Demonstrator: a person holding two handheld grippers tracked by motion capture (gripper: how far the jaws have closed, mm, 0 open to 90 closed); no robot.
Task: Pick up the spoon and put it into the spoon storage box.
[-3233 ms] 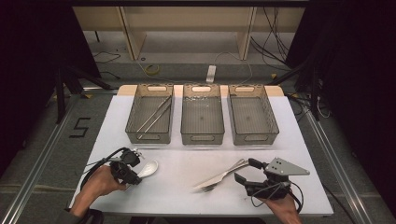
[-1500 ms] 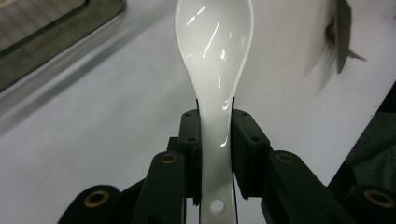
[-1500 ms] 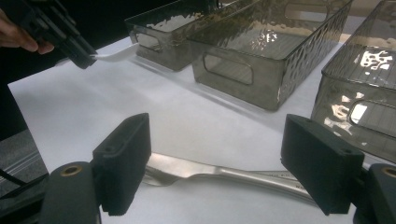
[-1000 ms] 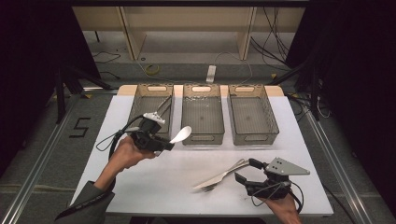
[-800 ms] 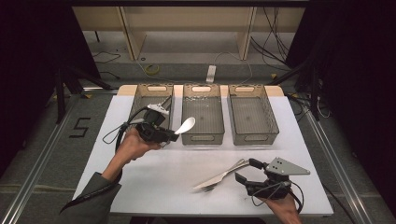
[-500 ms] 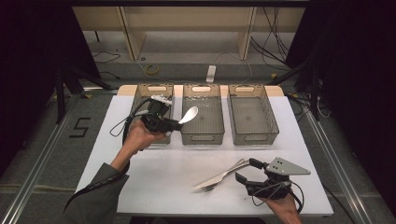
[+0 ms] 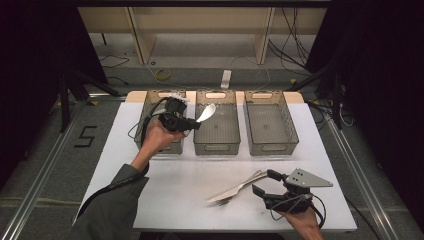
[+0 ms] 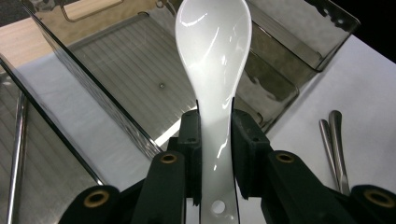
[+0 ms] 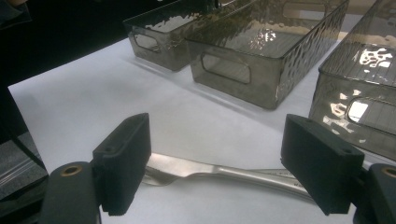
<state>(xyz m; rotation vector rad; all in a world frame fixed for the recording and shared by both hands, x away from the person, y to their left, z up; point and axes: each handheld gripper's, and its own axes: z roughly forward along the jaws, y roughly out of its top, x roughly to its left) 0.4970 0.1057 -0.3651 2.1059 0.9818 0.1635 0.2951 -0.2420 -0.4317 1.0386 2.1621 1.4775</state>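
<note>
We see one white tabletop [image 7: 150,195] carrying three smoky clear bins [image 7: 269,130], with a "5" [image 7: 86,136] marked on the floor. Our left tool [image 8: 215,140] clamps one glossy white spoon [image 8: 214,56] by its handle, bowl held above the middle bin. Our right tool [image 9: 215,163] stands wide open over a knife and fork [image 7: 235,189], two steel pieces on the tabletop.

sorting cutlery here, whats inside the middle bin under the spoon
Nothing visible inside the middle bin; the white spoon in the left hand-held gripper covers a small part of its floor.
</note>
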